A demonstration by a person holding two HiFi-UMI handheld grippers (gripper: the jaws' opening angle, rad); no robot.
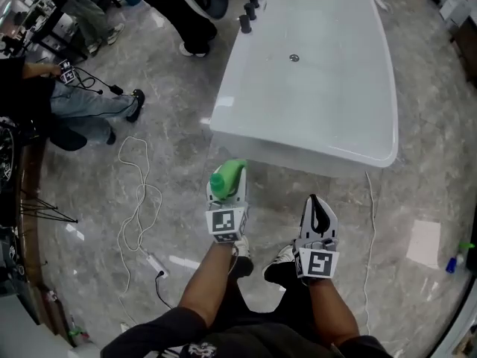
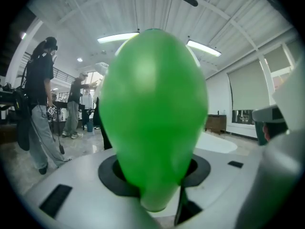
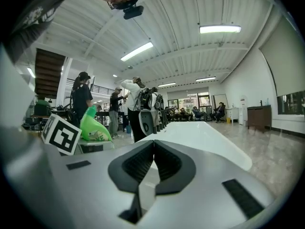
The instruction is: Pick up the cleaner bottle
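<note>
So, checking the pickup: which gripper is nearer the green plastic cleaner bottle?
Left. The left gripper grips the green plastic cleaner bottle; the right gripper hangs beside it, shut, empty.

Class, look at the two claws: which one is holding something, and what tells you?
The left claw: its jaws clamp the green cleaner bottle. The right claw has its jaws shut together with nothing between them.

I have the cleaner bottle [image 1: 227, 176], glossy bright green plastic with a rounded body, clamped between the jaws of my left hand-held gripper [image 1: 228, 190] and lifted clear of the floor [image 1: 171, 215]. It juts past the jaw tips toward the bathtub [image 1: 298, 152], just short of the tub's near rim.
</note>
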